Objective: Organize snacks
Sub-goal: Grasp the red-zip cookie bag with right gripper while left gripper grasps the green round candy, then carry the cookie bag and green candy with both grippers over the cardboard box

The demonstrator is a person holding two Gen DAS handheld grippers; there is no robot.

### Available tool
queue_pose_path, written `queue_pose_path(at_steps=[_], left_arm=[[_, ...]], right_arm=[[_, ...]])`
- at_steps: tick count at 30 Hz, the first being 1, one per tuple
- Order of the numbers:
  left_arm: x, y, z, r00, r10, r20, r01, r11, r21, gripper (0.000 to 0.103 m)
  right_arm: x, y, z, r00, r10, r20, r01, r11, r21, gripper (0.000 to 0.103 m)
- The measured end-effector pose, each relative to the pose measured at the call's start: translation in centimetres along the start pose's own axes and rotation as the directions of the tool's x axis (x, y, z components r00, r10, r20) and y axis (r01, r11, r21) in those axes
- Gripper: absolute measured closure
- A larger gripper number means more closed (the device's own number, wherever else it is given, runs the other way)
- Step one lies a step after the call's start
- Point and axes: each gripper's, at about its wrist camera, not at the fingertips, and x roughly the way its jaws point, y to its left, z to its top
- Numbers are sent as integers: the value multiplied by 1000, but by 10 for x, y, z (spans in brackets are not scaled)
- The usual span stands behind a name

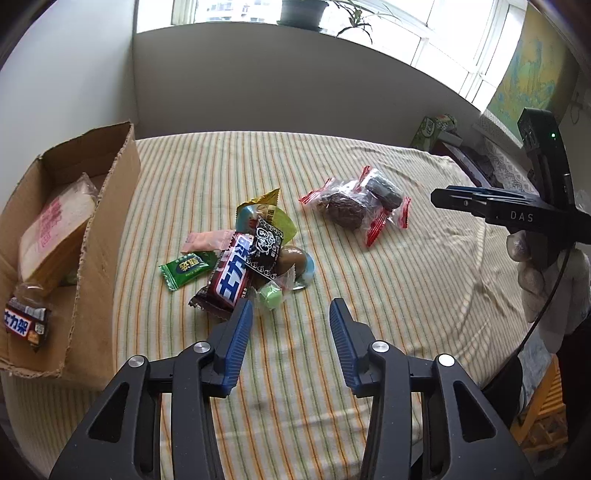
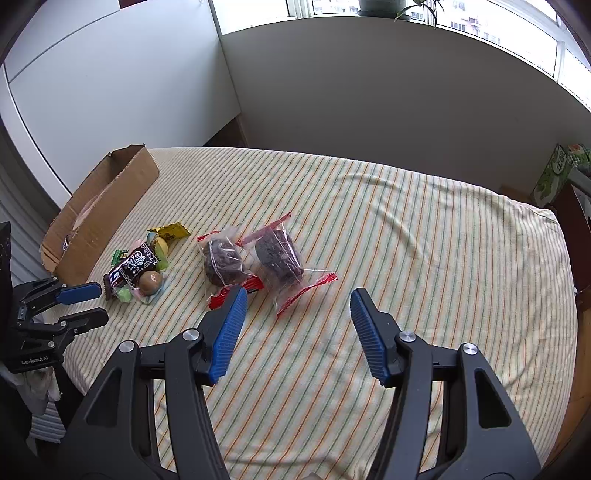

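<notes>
Cardboard box [image 1: 107, 206] – already holding bread and 1 bar, sitting left as the sorting bin | snack pile [image 1: 255, 254] and 2 cake bags [image 2: 255, 258] lying loose on striped cloth [image 1: 406, 295], awaiting sorting | left gripper [image 1: 291, 314] – jaws apart, empty, tilting down just beside pile | right gripper [image 2: 299, 314] – jaws apart, empty, angling down near bags

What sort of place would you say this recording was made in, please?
Probably a room in a home: a table under a striped cloth, potted plants on the windowsill, and a cardboard box holding snacks.
</notes>
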Motion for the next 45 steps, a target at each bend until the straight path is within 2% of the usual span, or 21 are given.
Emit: queue_pose_path(at_steps=[16, 20, 28, 30, 32, 39, 45], left_arm=[[26, -4, 7, 999, 22, -37, -19, 997, 78, 61], [35, -8, 2, 997, 26, -66, -19, 995, 102, 67], [36, -4, 1, 997, 34, -67, -29, 996, 86, 76], [37, -5, 1, 997, 36, -66, -31, 996, 82, 81], [37, -3, 2, 997, 28, -67, -23, 997, 71, 83], [35, -2, 0, 998, 13, -65, -10, 999, 51, 85], [27, -1, -2, 999, 10, -51, -8, 999, 38, 86]], right_arm=[[44, 6, 17, 999, -7, -50, 4, 998, -68, 42], [53, 9, 20, 998, -10, -59, 5, 997, -82, 42], [70, 18, 24, 996, -20, -87, 10, 994, -111, 43], [73, 21, 24, 995, -9, -99, -3, 993, -115, 56], [76, 26, 24, 994, -10, -106, -3, 992, -124, 64], [65, 27, 18, 996, -19, -91, 9, 994, -111, 69], [44, 21, 14, 998, -34, -56, 29, 996, -82, 70]])
